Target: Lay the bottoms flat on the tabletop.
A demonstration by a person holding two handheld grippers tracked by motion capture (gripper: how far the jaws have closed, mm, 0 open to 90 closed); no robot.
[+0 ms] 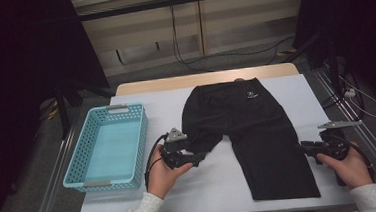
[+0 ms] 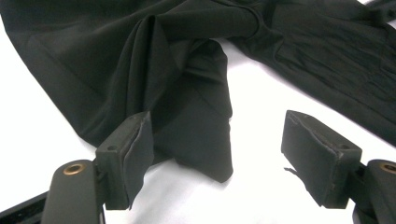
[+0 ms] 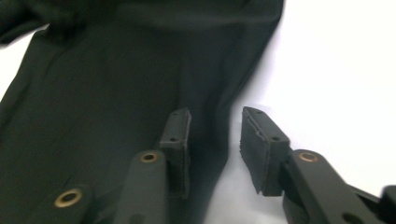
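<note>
Black fabric shorts (image 1: 250, 131) flat on white-covered bench (image 1: 206, 185), left gripper (image 2: 217, 154) fingers wide apart, folded leg tip between them, ungripped, right gripper (image 3: 215, 140) fingers parted, straddling shorts' outer edge, nothing pinched.

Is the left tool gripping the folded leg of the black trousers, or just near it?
Apart. In the left gripper view the left tool stands wide open; the folded leg of the black trousers lies between the jaws with white table visible beside the far pad.
</note>
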